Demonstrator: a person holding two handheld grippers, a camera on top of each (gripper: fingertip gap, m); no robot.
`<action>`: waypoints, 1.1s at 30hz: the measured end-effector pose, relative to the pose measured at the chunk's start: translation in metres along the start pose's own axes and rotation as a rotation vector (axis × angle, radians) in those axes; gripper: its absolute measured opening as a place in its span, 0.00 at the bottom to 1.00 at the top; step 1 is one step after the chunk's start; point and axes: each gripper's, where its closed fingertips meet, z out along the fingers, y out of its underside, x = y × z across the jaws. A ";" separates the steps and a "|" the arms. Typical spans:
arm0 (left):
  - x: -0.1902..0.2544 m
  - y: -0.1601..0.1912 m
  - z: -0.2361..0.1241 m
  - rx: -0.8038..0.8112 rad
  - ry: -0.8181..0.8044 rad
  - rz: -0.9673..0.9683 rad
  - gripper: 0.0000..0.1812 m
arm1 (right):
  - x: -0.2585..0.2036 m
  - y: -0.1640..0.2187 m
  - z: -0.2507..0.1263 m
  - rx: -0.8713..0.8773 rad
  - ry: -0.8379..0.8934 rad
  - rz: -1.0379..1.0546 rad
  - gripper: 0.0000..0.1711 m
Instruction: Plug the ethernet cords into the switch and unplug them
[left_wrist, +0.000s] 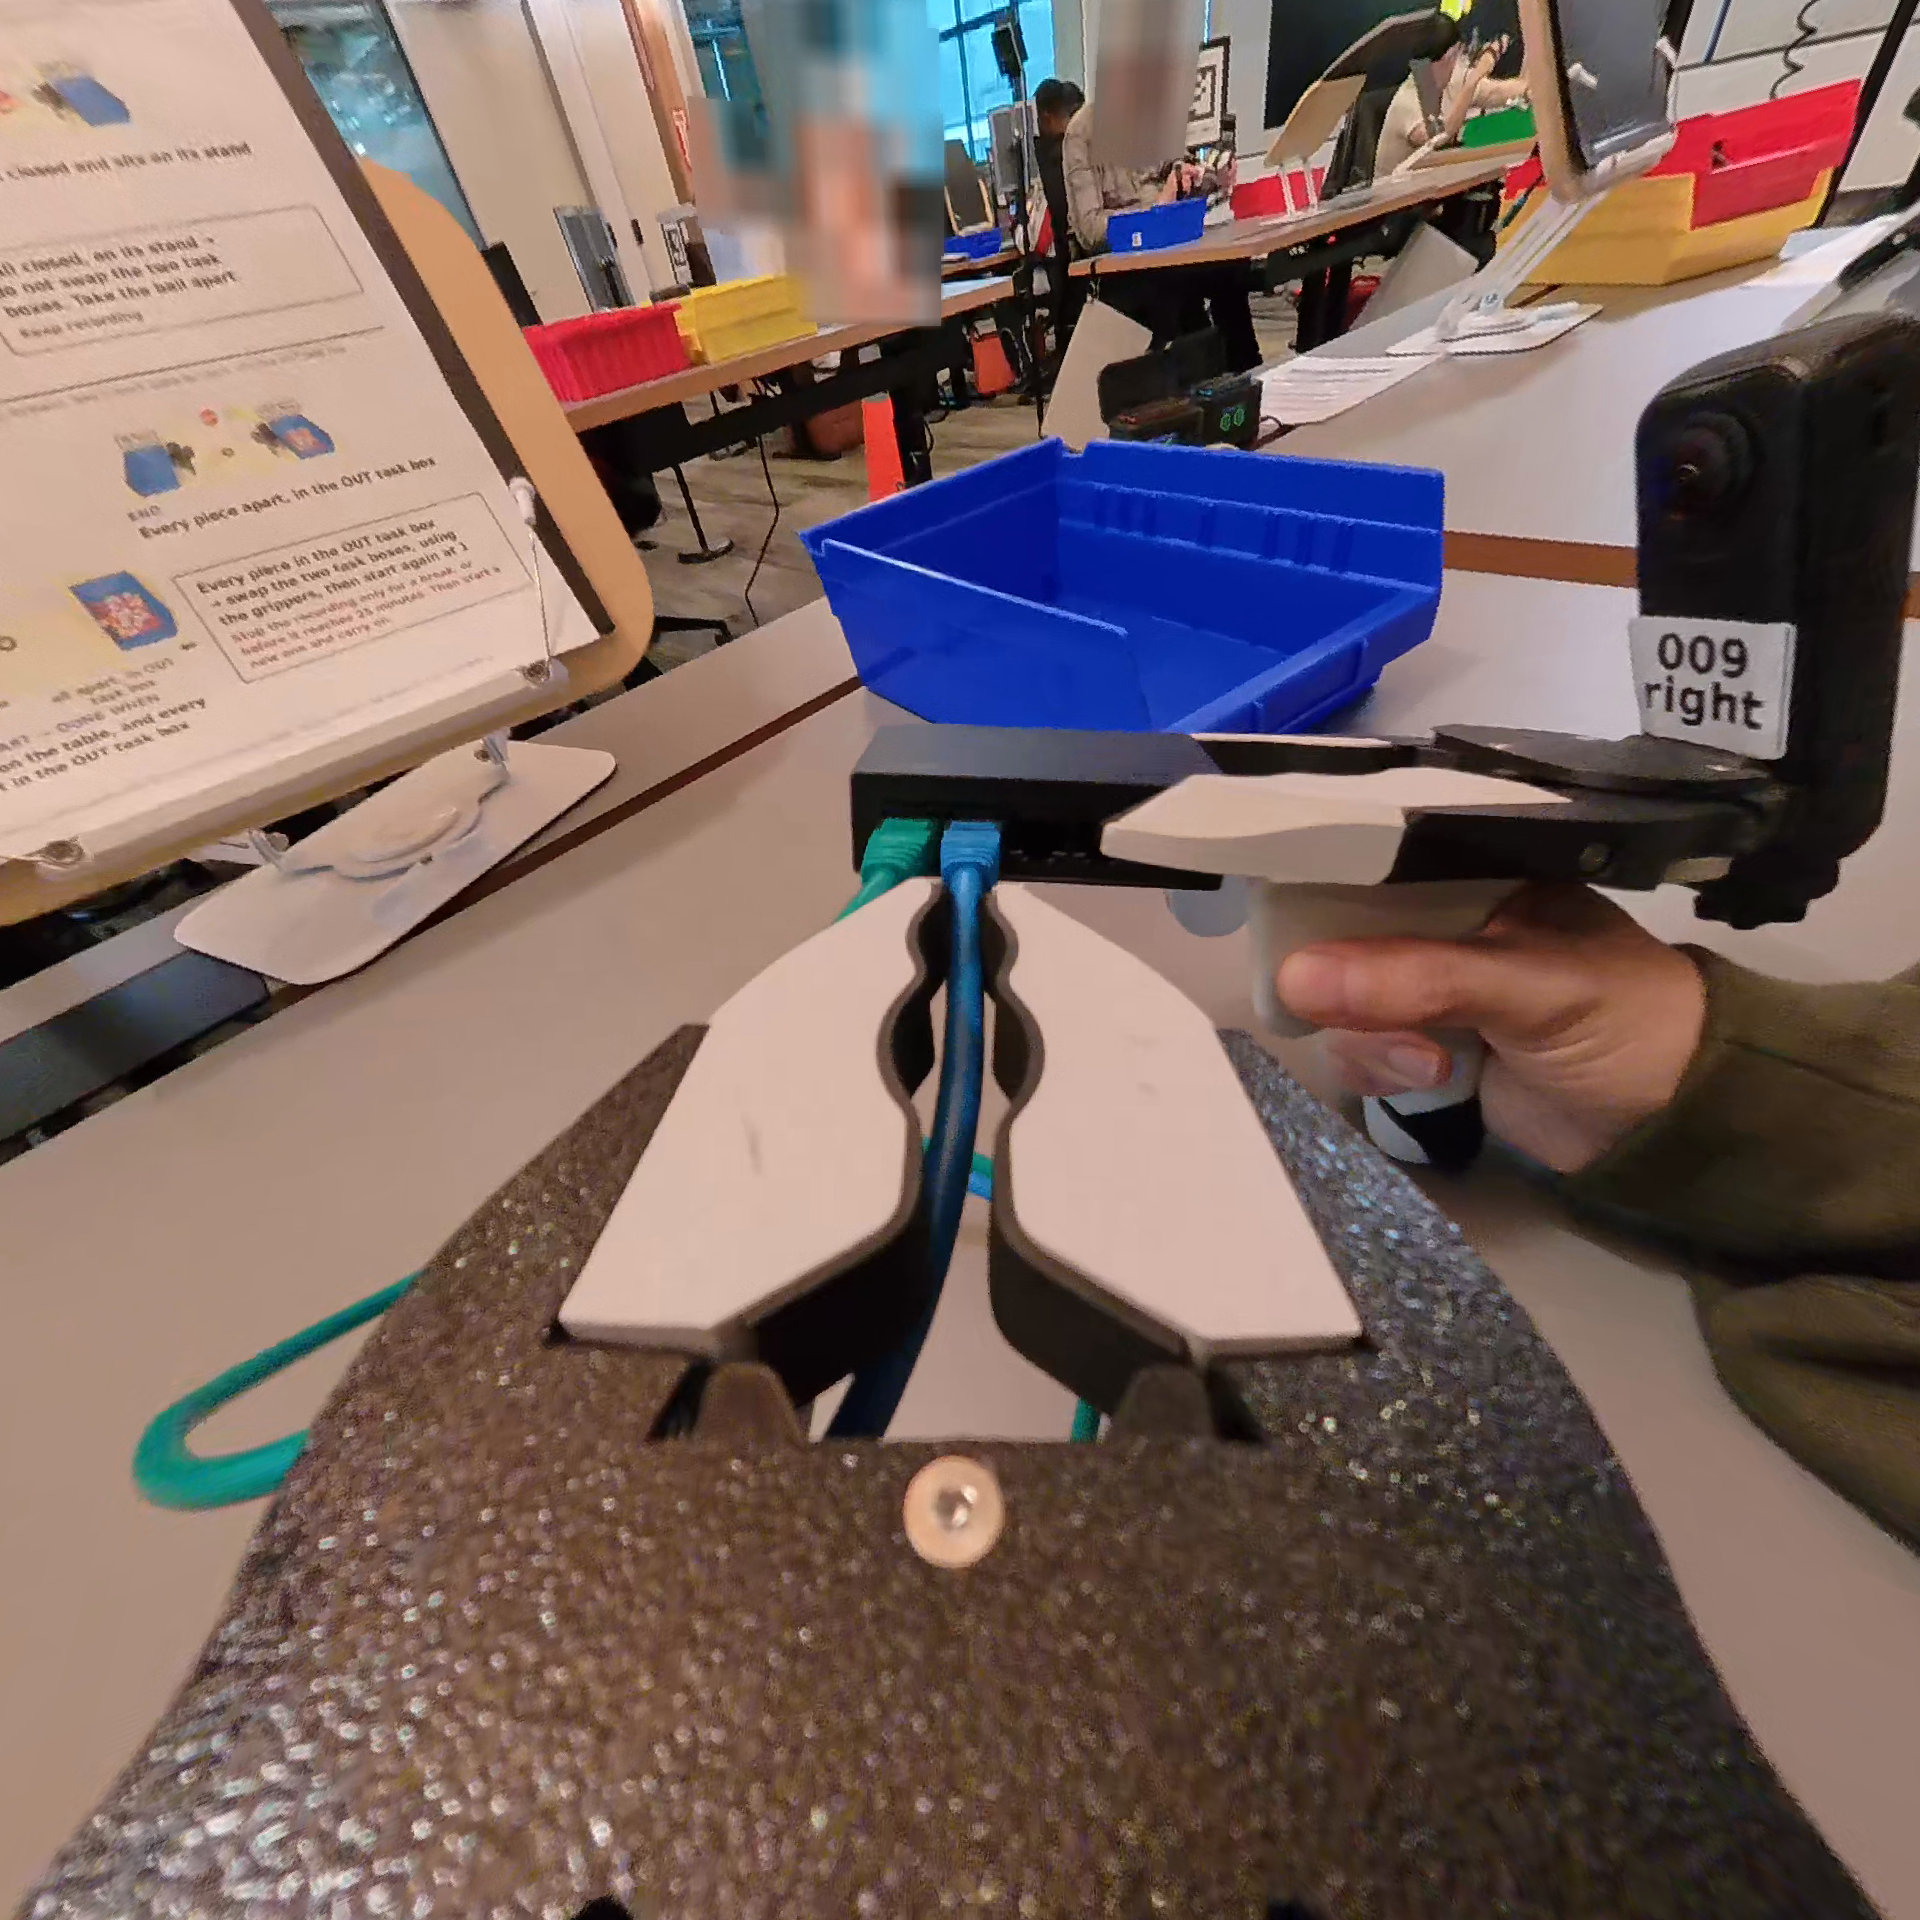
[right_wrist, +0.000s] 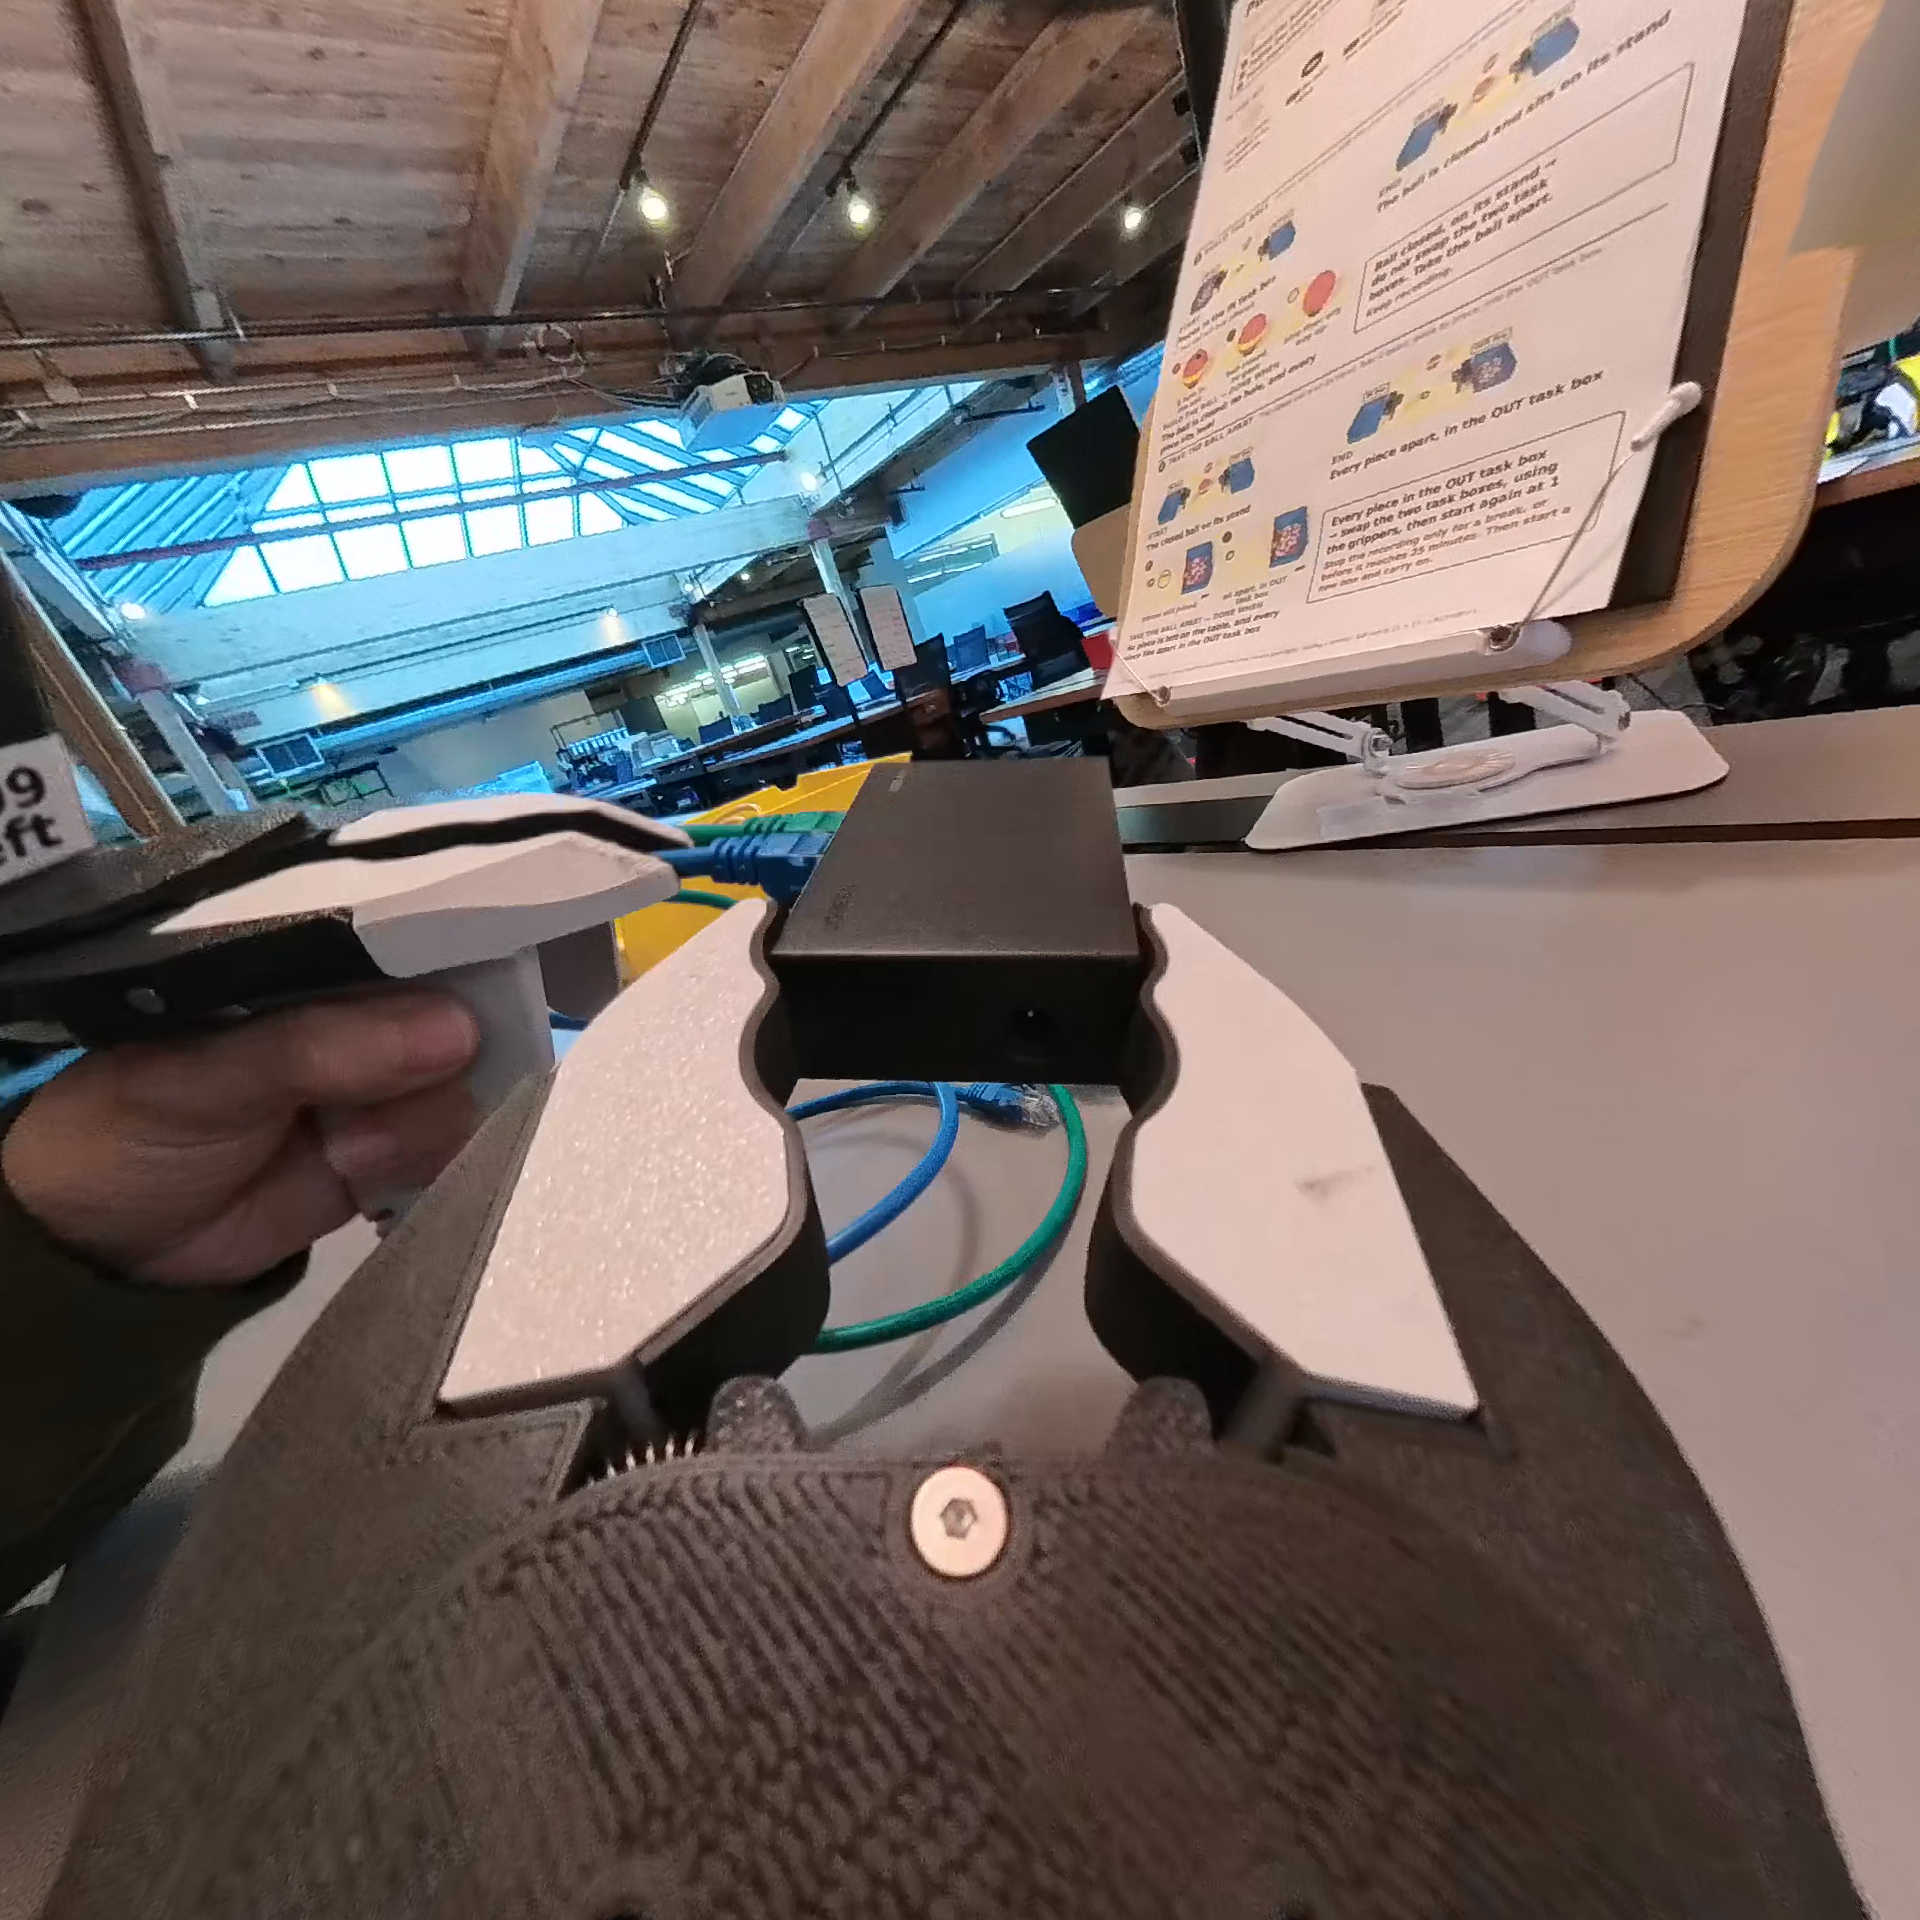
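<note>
Switch (left_wrist: 1023, 774): two cords plugged, green (left_wrist: 896, 844), blue (left_wrist: 968, 847).

workspace, likely a lab; long tables (left_wrist: 1351, 223) | coloured bins (left_wrist: 743, 317) | timber ceiling (right_wrist: 416, 156) | skylights (right_wrist: 416, 520)

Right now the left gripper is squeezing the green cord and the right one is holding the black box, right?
Not quite: the left gripper is squeezing the blue cord, as the left wrist view shows. The green cord sits plugged in beside it. The right gripper does hold the black box.
</note>
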 end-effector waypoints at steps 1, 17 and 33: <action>0.000 -0.001 -0.001 -0.007 0.007 -0.006 0.03 | -0.001 0.000 0.000 -0.002 -0.004 -0.005 0.36; -0.007 -0.009 -0.005 -0.151 -0.081 0.387 0.03 | -0.007 0.008 0.006 -0.060 -0.005 -0.057 0.37; -0.004 -0.009 0.005 -0.084 -0.020 0.186 0.03 | 0.000 0.007 0.004 -0.053 0.008 0.005 0.37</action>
